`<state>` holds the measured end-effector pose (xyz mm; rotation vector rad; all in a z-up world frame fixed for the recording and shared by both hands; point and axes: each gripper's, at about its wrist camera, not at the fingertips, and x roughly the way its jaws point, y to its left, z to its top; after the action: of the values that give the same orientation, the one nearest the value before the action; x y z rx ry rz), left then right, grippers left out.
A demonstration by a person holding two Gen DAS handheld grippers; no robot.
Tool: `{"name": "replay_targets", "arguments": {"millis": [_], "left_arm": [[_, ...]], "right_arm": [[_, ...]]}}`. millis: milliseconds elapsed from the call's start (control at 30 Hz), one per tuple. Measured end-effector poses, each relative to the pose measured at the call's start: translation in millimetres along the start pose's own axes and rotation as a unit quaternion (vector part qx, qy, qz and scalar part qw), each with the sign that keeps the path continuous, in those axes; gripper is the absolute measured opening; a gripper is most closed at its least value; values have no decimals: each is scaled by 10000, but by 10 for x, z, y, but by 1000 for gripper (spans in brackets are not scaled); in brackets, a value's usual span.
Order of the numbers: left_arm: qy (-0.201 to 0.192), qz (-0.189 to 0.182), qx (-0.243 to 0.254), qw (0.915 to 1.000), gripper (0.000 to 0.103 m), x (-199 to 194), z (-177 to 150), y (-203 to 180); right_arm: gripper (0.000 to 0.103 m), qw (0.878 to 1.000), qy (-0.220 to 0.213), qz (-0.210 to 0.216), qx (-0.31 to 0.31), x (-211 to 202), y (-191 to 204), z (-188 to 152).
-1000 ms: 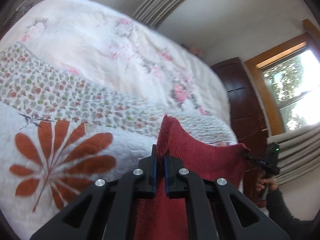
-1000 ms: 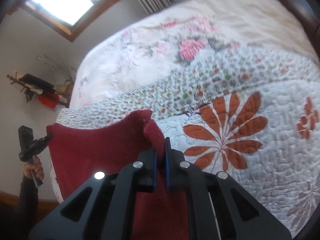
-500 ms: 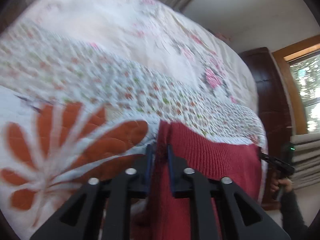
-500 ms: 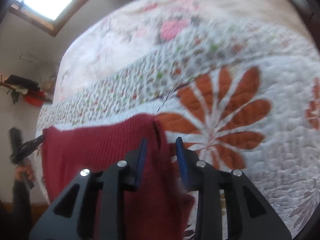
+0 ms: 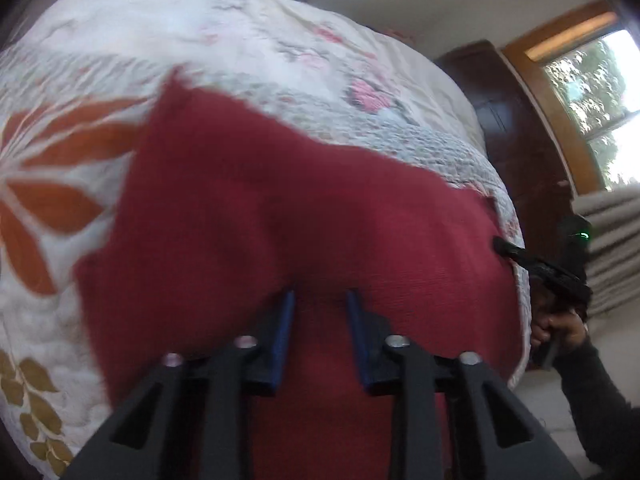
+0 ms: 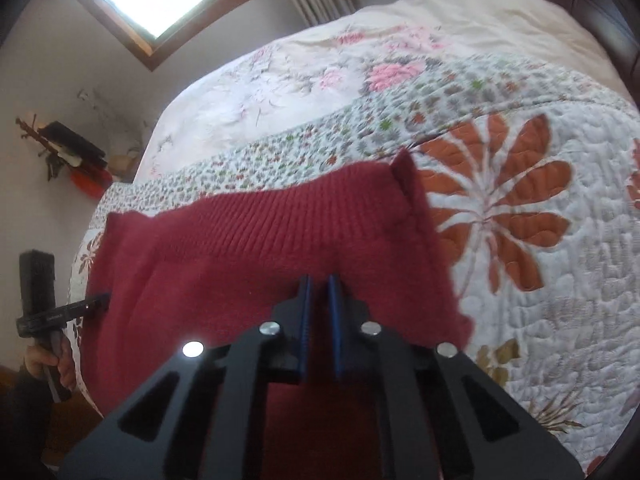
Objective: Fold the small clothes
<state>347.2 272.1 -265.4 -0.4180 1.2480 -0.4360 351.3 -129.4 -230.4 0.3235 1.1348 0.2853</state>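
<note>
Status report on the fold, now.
Left claw open over the red knit garment. Right claw narrowly open, nothing pinched. Garment on the quilt. Nothing in the way.

I see a ribbed, matt red knit garment [image 6: 256, 264] on a stitched cotton quilt [image 6: 560, 280]; my gripper fingers [image 6: 306, 320] look matt black plastic.
</note>
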Motion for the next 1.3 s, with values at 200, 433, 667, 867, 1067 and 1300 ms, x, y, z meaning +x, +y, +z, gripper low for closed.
{"name": "replay_targets", "arguments": {"millis": [200,433,667,867,1067,1300], "left_arm": [[-838,-251,335,9956,42,-618,-222,-257],[-308,271,163,9990,31,-263,-755,-41],[-816,-26,327,9961,41,-775,-986,-4],[-615,-100,-89,9980,40,-630,-1283,395],[-751,-538,26,9957,46,-907,-1270,407],[-300,-422,-294,9982,54,-753,-1400,584]], "right_arm": [[34,9992,-406,50,-40,-463,85,-304],[32,9966,-178,-577,-568,-224,133,-752],[35,9982,-459,-183,341,-807,-135,-1145],[31,9957,60,-585,720,-590,-289,-1609],[36,9918,-537,-713,917,-1064,-181,-1720],[33,9986,51,-248,464,-587,-40,-1764]]}}
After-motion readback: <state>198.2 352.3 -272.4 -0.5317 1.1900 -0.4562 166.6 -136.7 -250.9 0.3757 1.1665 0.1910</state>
